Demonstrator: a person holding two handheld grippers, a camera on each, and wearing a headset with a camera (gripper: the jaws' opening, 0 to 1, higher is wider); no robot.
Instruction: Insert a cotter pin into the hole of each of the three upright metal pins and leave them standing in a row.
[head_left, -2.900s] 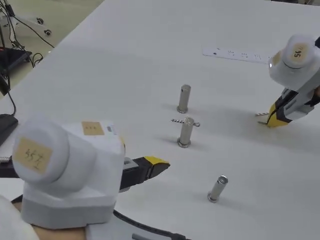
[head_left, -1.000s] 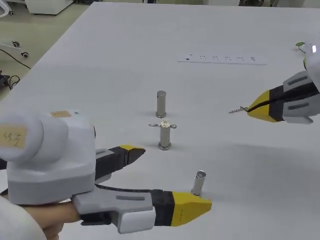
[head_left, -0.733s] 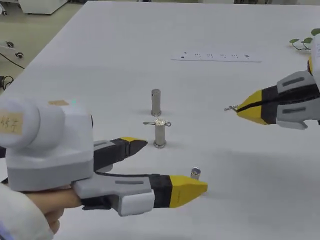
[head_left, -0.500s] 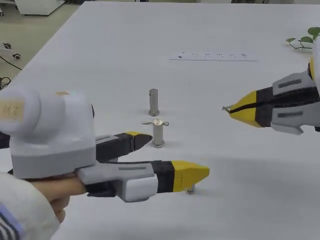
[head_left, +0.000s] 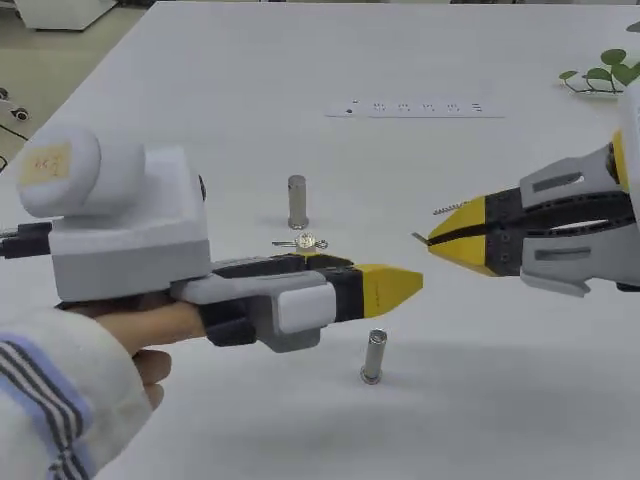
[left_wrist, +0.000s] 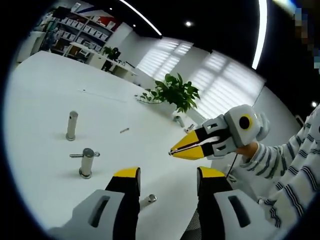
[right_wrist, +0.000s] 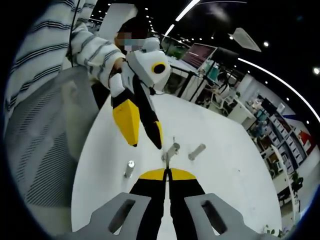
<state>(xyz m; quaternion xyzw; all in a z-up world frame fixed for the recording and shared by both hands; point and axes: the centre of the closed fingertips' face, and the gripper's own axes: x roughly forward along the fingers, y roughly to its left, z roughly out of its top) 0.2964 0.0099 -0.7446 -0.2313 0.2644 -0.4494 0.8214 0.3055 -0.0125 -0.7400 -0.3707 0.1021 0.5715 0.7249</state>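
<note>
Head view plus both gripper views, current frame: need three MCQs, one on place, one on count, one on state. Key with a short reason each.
1. The inserted cotter pin sits in which upright pin of the row?
A. the farthest
B. the middle pin
C. the nearest

2. How many metal pins stand on the table?
A. two
B. three
C. four

3. The left gripper is:
A. open, holding nothing
B. shut on a cotter pin
C. shut on a metal pin

Key:
1 B, the left gripper view shows the wire crossing the head of the middle pin.
2 B, three upright pins can be counted in the left gripper view.
3 A, its jaws stand wide apart and grip nothing.
</note>
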